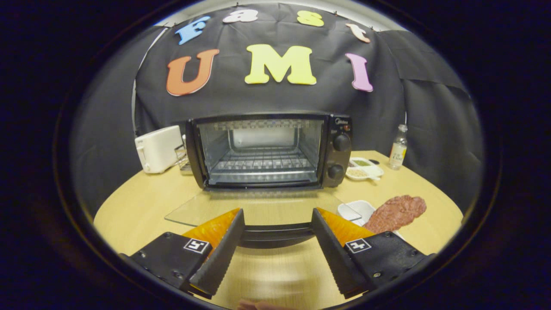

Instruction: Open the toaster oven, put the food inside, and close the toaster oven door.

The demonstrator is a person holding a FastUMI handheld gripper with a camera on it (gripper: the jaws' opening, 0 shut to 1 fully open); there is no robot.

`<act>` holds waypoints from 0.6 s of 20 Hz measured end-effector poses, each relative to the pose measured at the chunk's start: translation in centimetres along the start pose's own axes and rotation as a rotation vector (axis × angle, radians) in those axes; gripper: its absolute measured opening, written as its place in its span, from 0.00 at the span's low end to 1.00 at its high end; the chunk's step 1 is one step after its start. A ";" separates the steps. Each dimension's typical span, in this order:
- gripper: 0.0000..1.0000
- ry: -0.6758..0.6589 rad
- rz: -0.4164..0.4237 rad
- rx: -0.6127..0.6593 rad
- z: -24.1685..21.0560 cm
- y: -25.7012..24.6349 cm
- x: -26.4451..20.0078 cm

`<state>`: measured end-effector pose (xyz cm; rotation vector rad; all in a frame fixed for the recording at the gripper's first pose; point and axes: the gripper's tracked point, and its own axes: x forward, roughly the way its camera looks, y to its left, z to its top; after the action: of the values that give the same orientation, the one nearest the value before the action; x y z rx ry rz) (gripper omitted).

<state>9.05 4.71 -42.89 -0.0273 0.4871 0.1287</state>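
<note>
Gripper view: gripper (277,234) with fingers spread apart, holding nothing, straddling the handle (275,236) of the lowered glass door (258,209). Oven (269,150) open — wire rack (262,163) bare. Meat (396,213), a lumpy reddish slab, lies on a white plate (357,210) right of the fingers. Risk: a limp slab may sag or slip from ribbed pads, or catch the door's edge.

Even overhead light, glare on the table (142,202), edges fisheye-bent, slightly soft

A staged demo booth, probably a lab: black cloth wall (275,99), toaster oven (267,150) on a wooden table (142,202).
</note>
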 end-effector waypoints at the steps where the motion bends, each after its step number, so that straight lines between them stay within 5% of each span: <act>1: 1.00 -0.057 0.001 -0.001 0.9 -0.1 0.0; 12: 0.98 -0.046 0.070 -0.009 0.8 0.0 -0.4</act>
<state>9.09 4.72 -42.00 -0.0162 0.4412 0.1994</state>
